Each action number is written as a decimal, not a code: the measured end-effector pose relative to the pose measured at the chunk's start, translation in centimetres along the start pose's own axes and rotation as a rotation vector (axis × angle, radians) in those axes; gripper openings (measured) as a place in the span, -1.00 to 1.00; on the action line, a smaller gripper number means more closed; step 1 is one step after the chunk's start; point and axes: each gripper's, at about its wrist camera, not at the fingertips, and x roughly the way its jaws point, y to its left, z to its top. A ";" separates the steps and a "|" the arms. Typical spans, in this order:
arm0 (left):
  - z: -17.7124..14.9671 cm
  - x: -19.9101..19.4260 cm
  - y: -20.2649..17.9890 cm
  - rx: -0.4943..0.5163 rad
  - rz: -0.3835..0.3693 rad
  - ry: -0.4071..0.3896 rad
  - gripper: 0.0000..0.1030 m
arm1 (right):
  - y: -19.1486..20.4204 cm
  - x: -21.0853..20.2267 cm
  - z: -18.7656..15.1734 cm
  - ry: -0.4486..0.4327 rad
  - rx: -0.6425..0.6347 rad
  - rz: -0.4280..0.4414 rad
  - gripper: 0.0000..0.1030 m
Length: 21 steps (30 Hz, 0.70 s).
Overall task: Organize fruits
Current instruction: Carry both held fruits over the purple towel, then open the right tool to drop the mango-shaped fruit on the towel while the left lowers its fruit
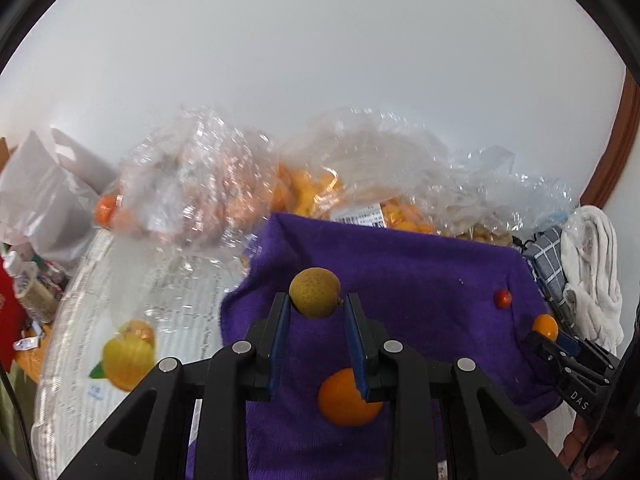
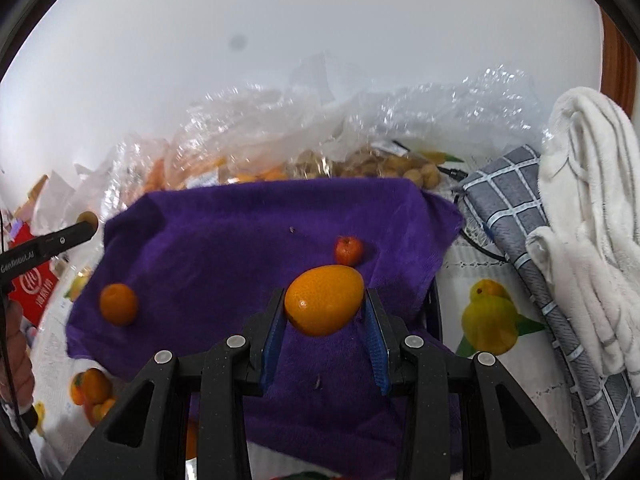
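A purple towel lies spread on the table. My left gripper is shut on a round brownish-yellow fruit above the towel. An orange lies on the towel below it. My right gripper is shut on an oval orange kumquat over the towel's right part; it also shows in the left wrist view. A small red fruit lies on the towel just beyond.
Clear plastic bags of orange fruits and brown fruits lie behind the towel. A grey checked cloth and a white towel lie at the right. The tablecloth has a fruit print. Clutter sits at the far left.
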 end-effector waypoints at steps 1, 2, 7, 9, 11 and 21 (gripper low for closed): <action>-0.2 0.6 -0.2 0.014 0.008 0.013 -0.49 | 0.0 0.2 0.0 0.002 -0.005 -0.006 -0.27; -0.3 1.0 -0.4 0.024 0.012 0.024 -0.49 | 0.0 0.2 -0.1 0.003 -0.006 -0.006 -0.27; -1.0 2.3 -0.7 0.057 0.002 0.078 -0.49 | -0.3 0.7 -0.1 0.008 0.011 0.003 -0.27; -1.3 2.8 -0.7 0.061 0.006 0.104 -0.49 | -0.3 0.9 -0.3 0.016 0.011 0.000 -0.27; -1.5 3.2 -0.7 0.062 0.005 0.119 -0.49 | -0.2 1.3 -0.5 0.026 0.001 -0.007 -0.27; -2.0 4.3 -0.2 0.052 0.039 0.158 -0.49 | 0.1 2.5 -1.1 0.058 -0.019 -0.031 -0.27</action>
